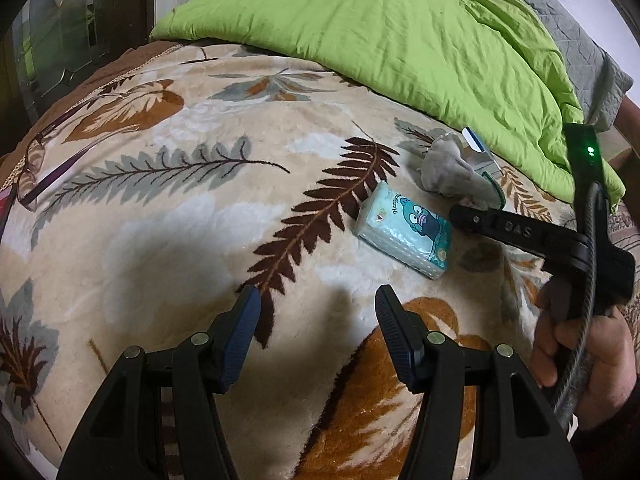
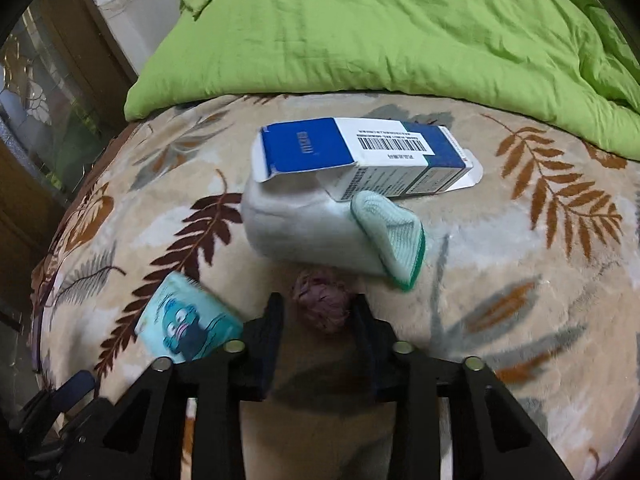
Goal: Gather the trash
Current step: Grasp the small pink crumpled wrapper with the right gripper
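On the blanket — one box, one sock; right claw seemingly grips one wad, left claw wide.

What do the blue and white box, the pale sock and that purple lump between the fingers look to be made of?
Box: thin printed cardboard with a slight sheen; open flap, sharp folds, barcode.
Sock: soft knit fabric, matte; ribbed, green-edged cuff.
Purple lump between the right gripper fingers: looks like crumpled paper or tissue, though blur leaves it open.
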`<control>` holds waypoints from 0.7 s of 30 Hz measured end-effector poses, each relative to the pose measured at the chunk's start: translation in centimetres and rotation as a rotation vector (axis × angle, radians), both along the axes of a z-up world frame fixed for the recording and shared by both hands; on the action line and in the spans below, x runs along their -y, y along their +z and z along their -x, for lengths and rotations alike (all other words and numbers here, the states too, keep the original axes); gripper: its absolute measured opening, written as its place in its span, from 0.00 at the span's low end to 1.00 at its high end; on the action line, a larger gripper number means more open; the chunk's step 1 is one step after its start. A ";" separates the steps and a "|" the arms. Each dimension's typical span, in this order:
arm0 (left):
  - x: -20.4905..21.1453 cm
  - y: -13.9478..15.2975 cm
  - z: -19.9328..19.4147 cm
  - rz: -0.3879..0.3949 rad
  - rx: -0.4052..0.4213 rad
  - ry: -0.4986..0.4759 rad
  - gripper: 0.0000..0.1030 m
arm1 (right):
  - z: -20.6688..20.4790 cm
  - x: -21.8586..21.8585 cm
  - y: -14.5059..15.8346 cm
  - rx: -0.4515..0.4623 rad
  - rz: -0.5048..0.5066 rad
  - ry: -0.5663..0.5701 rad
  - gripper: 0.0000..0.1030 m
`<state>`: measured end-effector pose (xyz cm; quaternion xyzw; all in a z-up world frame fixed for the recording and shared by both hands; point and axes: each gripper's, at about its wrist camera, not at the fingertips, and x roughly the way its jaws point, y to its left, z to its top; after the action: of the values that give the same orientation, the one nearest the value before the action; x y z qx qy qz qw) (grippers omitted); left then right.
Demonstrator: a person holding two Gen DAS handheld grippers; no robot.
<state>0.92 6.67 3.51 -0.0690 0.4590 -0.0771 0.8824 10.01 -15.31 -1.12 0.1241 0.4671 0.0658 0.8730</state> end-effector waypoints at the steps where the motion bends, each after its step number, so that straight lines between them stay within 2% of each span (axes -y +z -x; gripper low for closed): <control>1: -0.1 0.0 -0.1 0.000 0.000 0.005 0.57 | -0.1 0.0 0.0 0.004 0.003 0.000 0.29; 8: -0.8 -0.1 -0.2 0.022 -0.009 0.031 0.57 | 0.9 -2.2 -0.1 0.009 -0.042 0.067 0.27; 15: -1.8 0.7 0.3 0.051 0.014 0.051 0.57 | 5.7 -5.6 0.0 -0.052 -0.199 0.215 0.27; 21: -0.6 1.3 -1.0 0.031 0.012 -0.014 0.62 | 9.2 -3.3 2.0 0.013 -0.192 0.114 0.27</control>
<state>1.96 7.25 4.80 -0.0790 0.4528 -0.0910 0.8834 0.85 -11.99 0.90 0.1799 0.4595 0.1606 0.8548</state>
